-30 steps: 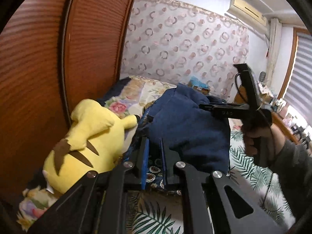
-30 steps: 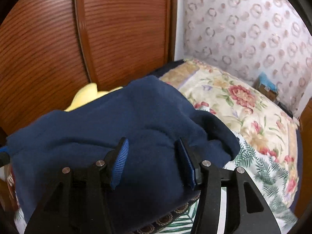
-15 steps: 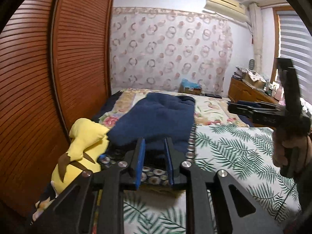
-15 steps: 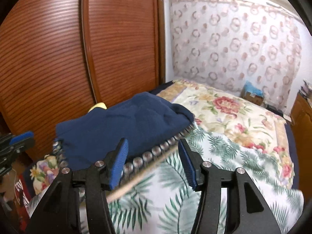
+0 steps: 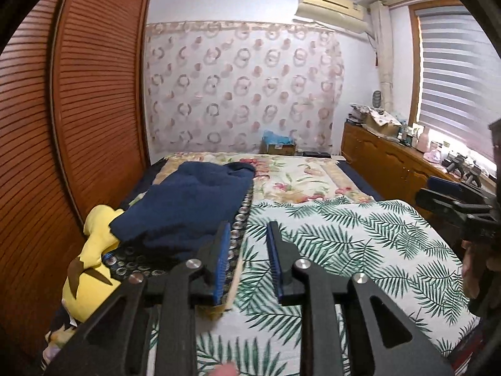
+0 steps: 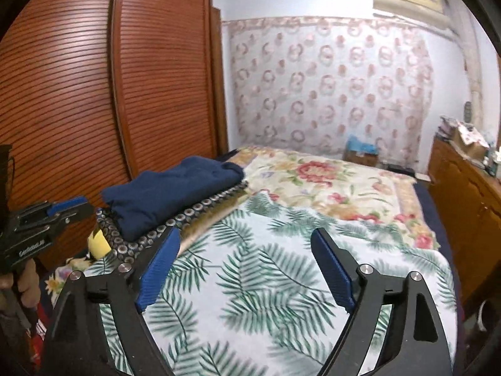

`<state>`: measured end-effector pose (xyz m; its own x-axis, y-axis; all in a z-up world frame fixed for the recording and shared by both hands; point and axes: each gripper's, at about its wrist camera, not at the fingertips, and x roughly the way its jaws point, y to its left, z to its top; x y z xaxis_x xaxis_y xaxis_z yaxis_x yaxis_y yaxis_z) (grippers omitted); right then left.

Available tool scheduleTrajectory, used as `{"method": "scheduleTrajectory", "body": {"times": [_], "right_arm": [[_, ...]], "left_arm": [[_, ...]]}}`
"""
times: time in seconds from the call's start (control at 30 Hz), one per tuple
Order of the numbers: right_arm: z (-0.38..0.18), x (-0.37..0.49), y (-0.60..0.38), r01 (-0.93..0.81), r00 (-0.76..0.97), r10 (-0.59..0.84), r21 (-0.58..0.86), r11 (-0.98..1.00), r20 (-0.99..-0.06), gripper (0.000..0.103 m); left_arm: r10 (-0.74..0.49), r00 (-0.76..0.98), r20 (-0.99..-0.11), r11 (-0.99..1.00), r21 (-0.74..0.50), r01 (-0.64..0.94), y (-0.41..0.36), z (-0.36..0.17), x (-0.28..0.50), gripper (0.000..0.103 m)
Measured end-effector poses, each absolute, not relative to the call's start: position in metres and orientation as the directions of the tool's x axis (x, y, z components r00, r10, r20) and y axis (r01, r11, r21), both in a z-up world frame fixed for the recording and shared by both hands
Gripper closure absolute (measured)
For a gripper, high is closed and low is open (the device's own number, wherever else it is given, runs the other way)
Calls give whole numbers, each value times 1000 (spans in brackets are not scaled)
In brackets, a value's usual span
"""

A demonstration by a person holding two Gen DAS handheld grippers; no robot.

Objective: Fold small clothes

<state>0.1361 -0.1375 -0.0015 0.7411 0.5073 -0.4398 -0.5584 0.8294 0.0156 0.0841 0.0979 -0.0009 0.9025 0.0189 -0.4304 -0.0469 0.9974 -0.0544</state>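
Both tongs (image 5: 245,260) (image 6: 245,269) point slightly downward, jaws just opening, nothing between them.

Two grippers above a bed with a folded blue top

The right gripper (image 6: 245,266) has just been opening its jaws wide, with nothing between them, over the leaf blanket (image 6: 266,282). The blue top (image 6: 169,191) lies folded near the brown doors (image 6: 94,94). The left gripper (image 6: 67,208) is at the left edge.
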Motion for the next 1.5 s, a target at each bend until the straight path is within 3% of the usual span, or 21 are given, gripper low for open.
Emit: {"method": "scheduleTrajectory", "body": {"times": [0.6,1.5], "right_arm": [[20,83,-235,-304,889,303,53,951,-344,14],[14,81,-242,-280,892,280,53,959,-356,14]], "left_arm": [[-42,905,-423,999,-34,31,36,26,85,74],[-41,906,-420,999,-34,29,33,26,84,73]]}}
